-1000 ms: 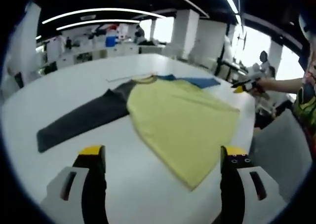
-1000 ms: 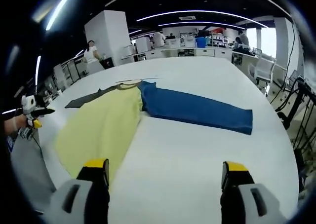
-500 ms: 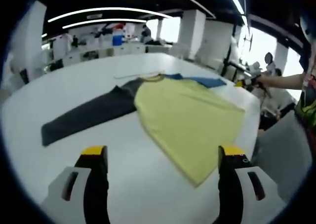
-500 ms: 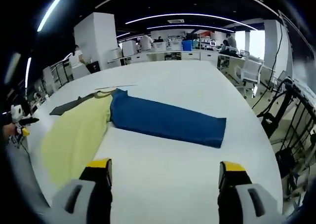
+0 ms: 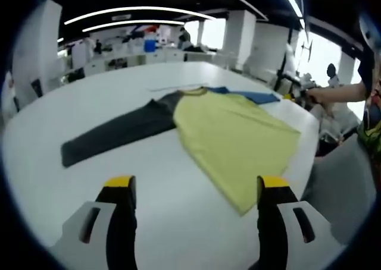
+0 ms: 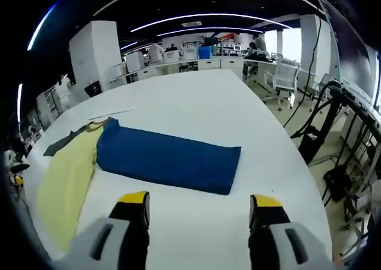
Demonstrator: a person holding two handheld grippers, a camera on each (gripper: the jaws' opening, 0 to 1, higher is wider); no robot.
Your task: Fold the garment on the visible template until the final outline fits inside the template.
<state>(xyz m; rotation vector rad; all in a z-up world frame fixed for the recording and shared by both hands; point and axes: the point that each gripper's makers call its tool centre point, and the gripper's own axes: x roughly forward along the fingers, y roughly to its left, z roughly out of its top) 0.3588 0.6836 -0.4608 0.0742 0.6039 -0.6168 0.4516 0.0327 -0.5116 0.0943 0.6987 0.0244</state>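
A long-sleeved garment lies flat on the white table (image 5: 107, 97). Its body is yellow (image 5: 238, 139), one sleeve is dark grey (image 5: 119, 130) and the other blue (image 5: 253, 96). My left gripper (image 5: 195, 185) is open and hangs above bare table, short of the yellow hem. In the right gripper view the blue sleeve (image 6: 169, 160) stretches across the middle, with the yellow body (image 6: 62, 178) to its left and the grey sleeve (image 6: 59, 143) behind it. My right gripper (image 6: 200, 200) is open, just in front of the blue sleeve and apart from it. A thin pale strip (image 5: 175, 87) lies beyond the collar.
The table edge (image 6: 297, 163) drops off to the right, where cables and a rack (image 6: 333, 115) and a white chair (image 6: 289, 79) stand. A person's forearm (image 5: 342, 93) reaches in at the right of the left gripper view. Desks and pillars stand far behind.
The right gripper view has swung right and closer, so the blue sleeve sits in the middle. The left gripper view has shifted slightly. The garment lies as before; both grippers stay open.
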